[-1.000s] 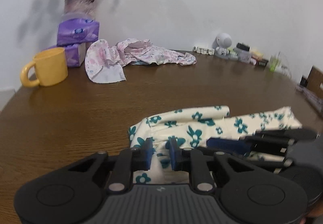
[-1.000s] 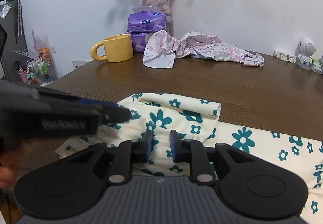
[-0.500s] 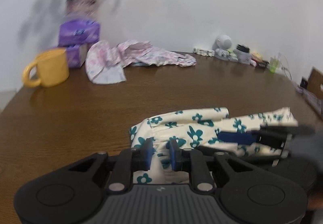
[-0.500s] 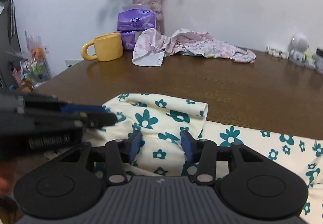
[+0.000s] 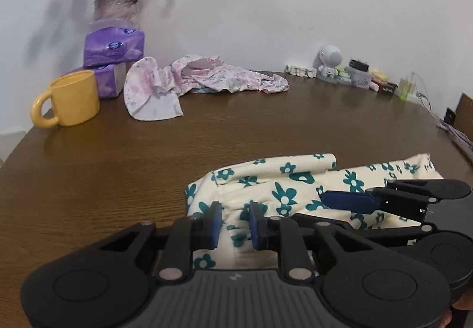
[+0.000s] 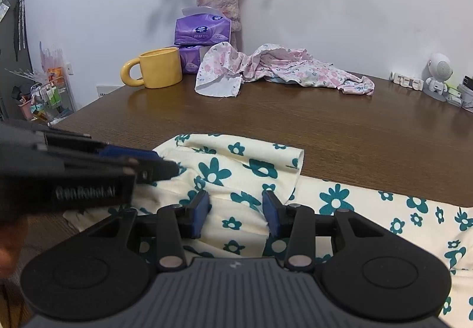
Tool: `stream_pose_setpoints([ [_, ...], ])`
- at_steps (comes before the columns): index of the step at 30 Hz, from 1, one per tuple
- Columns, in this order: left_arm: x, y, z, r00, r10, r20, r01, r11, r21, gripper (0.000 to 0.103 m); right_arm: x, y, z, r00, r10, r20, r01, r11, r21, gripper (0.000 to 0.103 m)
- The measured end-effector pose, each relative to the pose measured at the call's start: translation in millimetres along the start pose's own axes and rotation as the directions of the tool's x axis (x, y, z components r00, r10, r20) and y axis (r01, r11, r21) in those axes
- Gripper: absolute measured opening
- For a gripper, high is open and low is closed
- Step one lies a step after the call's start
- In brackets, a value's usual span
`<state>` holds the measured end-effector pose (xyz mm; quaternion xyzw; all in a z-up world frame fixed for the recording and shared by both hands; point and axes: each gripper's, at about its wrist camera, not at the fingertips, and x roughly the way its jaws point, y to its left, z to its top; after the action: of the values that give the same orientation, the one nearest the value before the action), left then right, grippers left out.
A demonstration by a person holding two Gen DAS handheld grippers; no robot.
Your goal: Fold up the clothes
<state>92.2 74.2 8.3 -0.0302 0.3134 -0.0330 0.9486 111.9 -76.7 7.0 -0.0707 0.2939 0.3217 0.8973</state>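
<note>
The right gripper has just been opening: its blue pads now stand well apart over the cream garment with teal flowers, with cloth lying between them but neither pad pressing on it, so it holds nothing. The left gripper has its pads much closer, a narrow gap with a ridge of the same fabric running up through it; whether the pads actually pinch that fabric cannot be told from either view (the cloth looks gathered there, but the contact itself is hidden). Each gripper shows in the other's camera, the left one reaching in from the left edge of the right wrist view and resting over the garment's near corner. The garment lies partly folded at the near edge of the brown wooden table, a doubled-over flap ending in a rolled edge toward the table's middle. Well beyond it, by the white wall, lie a crumpled pink floral garment, a yellow mug, stacked purple tissue packs, a vase of dried flowers and a small white figurine.
</note>
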Motion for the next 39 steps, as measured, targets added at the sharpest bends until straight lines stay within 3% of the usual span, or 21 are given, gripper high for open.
stream_pose_setpoints([
  [7,-1.0,-1.3,-3.7,1.0,-0.004,0.018,0.003,1.0,0.015,0.017,-12.9,-13.8,25.1,1.0,0.01,0.029,-0.013,0.997,0.076,0.041],
  [10,-2.0,-1.8,-3.7,1.0,-0.003,0.028,0.002,1.0,0.029,0.017,4.2,-10.6,21.0,0.999,0.014,-0.032,-0.012,0.998,0.065,0.028],
  [15,-16.7,3.3,8.3,0.998,-0.01,0.062,0.01,1.0,-0.003,0.018,9.1,-2.7,8.3,1.0,-0.007,-0.025,0.008,1.0,0.013,0.025],
  [18,-27.2,8.7,21.0,0.995,-0.006,0.095,0.009,1.0,-0.027,0.021,9.3,-2.2,7.1,1.0,-0.008,-0.026,0.008,1.0,-0.005,0.025],
  [23,-23.8,14.4,33.9,0.997,-0.001,0.072,0.002,1.0,-0.017,0.038,7.6,-4.3,6.5,1.0,0.005,-0.024,-0.005,1.0,-0.007,0.026],
  [25,-19.2,16.9,33.4,0.998,-0.004,0.061,0.004,1.0,-0.008,0.039,2.8,-8.6,8.0,0.999,0.029,-0.025,-0.029,1.0,0.009,0.03],
  [28,-12.1,23.2,32.0,0.999,-0.037,0.036,0.037,0.999,0.001,0.039,-11.1,-17.8,12.6,0.998,0.069,-0.004,-0.069,0.997,0.024,0.034],
  [34,2.1,37.1,38.6,0.999,-0.045,-0.004,0.045,0.999,-0.004,0.036,-28.7,-33.4,31.1,0.998,0.024,0.051,-0.024,1.0,-0.017,0.038],
  [36,7.1,44.5,42.4,0.998,-0.057,-0.015,0.056,0.998,-0.04,0.02,-23.4,-36.6,35.1,0.999,0.004,0.054,-0.003,1.0,-0.022,0.038],
  [39,15.1,54.1,48.8,0.995,-0.099,-0.028,0.097,0.993,-0.074,0.017,-14.8,-41.7,40.1,0.997,-0.001,0.078,0.0,1.0,0.015,0.037],
])
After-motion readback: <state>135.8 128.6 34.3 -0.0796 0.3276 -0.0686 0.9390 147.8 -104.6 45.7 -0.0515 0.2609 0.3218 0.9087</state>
